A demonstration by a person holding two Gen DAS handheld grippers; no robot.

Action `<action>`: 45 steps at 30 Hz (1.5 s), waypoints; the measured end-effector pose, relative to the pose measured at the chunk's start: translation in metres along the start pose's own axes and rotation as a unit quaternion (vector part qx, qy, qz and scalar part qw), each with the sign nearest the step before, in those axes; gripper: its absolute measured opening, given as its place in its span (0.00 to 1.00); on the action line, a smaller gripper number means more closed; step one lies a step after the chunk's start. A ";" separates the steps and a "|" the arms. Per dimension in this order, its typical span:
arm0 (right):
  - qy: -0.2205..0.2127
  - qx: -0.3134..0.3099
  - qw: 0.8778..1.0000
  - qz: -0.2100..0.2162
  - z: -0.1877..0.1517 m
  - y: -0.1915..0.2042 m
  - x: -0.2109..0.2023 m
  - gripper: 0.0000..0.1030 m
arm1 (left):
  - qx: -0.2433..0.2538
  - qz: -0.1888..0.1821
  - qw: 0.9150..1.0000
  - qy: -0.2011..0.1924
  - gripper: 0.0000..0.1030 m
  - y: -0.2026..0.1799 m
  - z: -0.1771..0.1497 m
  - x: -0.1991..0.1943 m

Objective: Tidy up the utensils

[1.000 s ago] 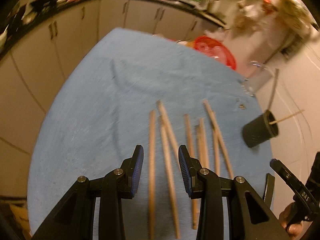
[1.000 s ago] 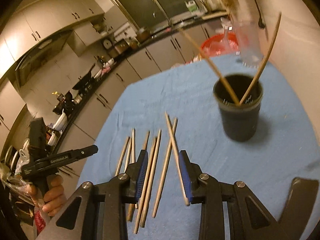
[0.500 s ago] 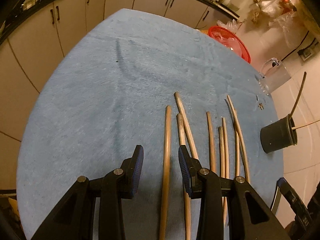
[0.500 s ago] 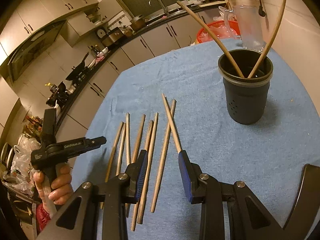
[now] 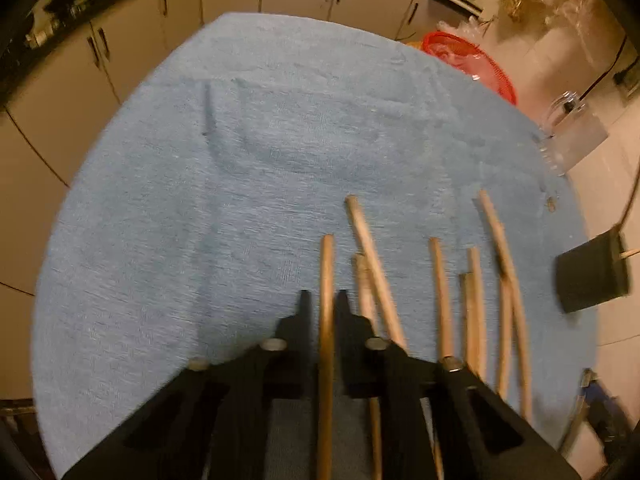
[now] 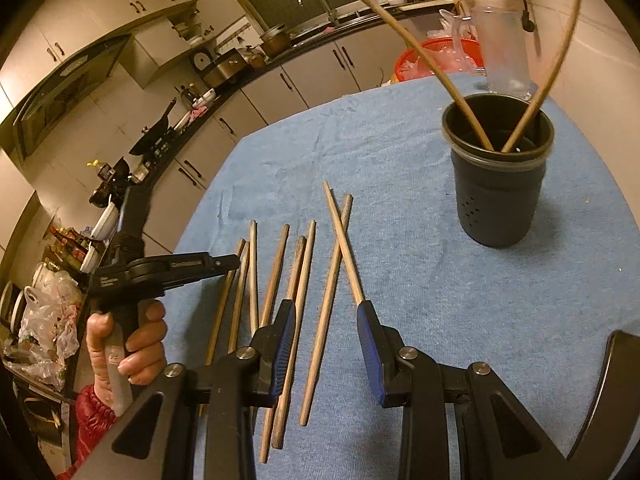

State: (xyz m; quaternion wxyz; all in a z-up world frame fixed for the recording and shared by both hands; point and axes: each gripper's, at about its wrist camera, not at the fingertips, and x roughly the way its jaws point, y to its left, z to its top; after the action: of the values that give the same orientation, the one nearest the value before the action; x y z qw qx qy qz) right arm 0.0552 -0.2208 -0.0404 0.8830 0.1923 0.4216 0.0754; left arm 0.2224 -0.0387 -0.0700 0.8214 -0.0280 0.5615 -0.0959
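Closest in, at the bottom centre of the left wrist view, the left tongs (image 5: 323, 300) have just been closing and now pinch one chopstick (image 5: 326, 320), the leftmost of the row; it runs straight up the frame between the two black fingers, its far end poking out past their tips. Taking the outermost stick makes sense to me, since nothing lies on its open side and only the crossed pair sits just beside the right finger. In the right wrist view the right tongs (image 6: 326, 314) stand spread at the bottom centre with nothing pinched; one loose stick (image 6: 326, 300) lies on the cloth between the blue pads, touching neither, while a thinner one reaches the tip of the right-hand pad. The other chopsticks (image 6: 276, 272) lie side by side on the blue-covered worktop (image 6: 400, 264) towards the lower left, two of them crossed, all pointing roughly the same way, presumably laid out for easy picking. At the left edge a hand (image 6: 124, 344) grips the other tool's handle. Further off, at upper right, stands the dark holder cup (image 6: 498, 196), well apart from the row, with two sticks already leaning inside it. I judge it the goal for the rest. Behind it are a clear jug (image 6: 500, 48) and a red basket (image 6: 436, 60).
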 end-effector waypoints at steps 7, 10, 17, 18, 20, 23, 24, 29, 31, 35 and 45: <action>0.008 -0.048 0.999 -0.025 0.036 0.023 0.020 0.33 | 0.006 -0.006 1.000 -0.017 0.08 0.014 -0.005 -0.001; 0.024 -0.057 0.998 -0.034 0.061 0.029 0.043 0.33 | 0.009 -0.015 0.999 -0.029 0.09 0.017 -0.009 -0.001; 0.084 -0.080 0.992 -0.046 0.099 0.039 0.115 0.34 | 0.009 -0.042 0.998 -0.048 0.09 0.033 -0.017 -0.007; 0.088 -0.085 0.991 -0.053 0.102 0.040 0.124 0.34 | 0.009 -0.045 0.998 -0.049 0.09 0.034 -0.018 -0.008; 0.099 -0.100 0.988 -0.065 0.106 0.043 0.139 0.34 | 0.008 -0.049 0.997 -0.050 0.09 0.039 -0.019 -0.009; 0.114 -0.107 0.984 -0.086 0.109 0.042 0.158 0.33 | 0.006 -0.054 0.997 -0.053 0.09 0.043 -0.022 -0.011; 0.119 -0.108 0.983 -0.092 0.112 0.041 0.162 0.33 | 0.005 -0.057 0.997 -0.053 0.09 0.044 -0.023 -0.011; 0.145 -0.120 0.977 -0.101 0.112 0.036 0.181 0.13 | -0.003 -0.066 0.997 -0.050 0.09 0.051 -0.023 -0.014; 0.136 -0.136 0.976 -0.105 0.109 0.037 0.182 0.07 | -0.001 -0.064 0.997 -0.051 0.08 0.051 -0.025 -0.015; 0.102 -0.116 0.984 -0.084 0.105 0.039 0.160 0.06 | 0.004 -0.065 0.996 -0.057 0.07 0.047 -0.026 -0.016; -0.078 -0.137 0.987 -0.033 0.068 0.074 0.014 0.06 | 0.016 -0.096 0.990 -0.102 0.07 0.036 -0.047 -0.078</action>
State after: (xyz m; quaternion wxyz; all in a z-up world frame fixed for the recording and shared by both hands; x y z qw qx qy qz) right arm 0.1189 -0.1678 0.0184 0.9332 0.0614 0.3428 0.0881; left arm 0.1561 0.0146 -0.0212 0.8616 -0.0780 0.4680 -0.1803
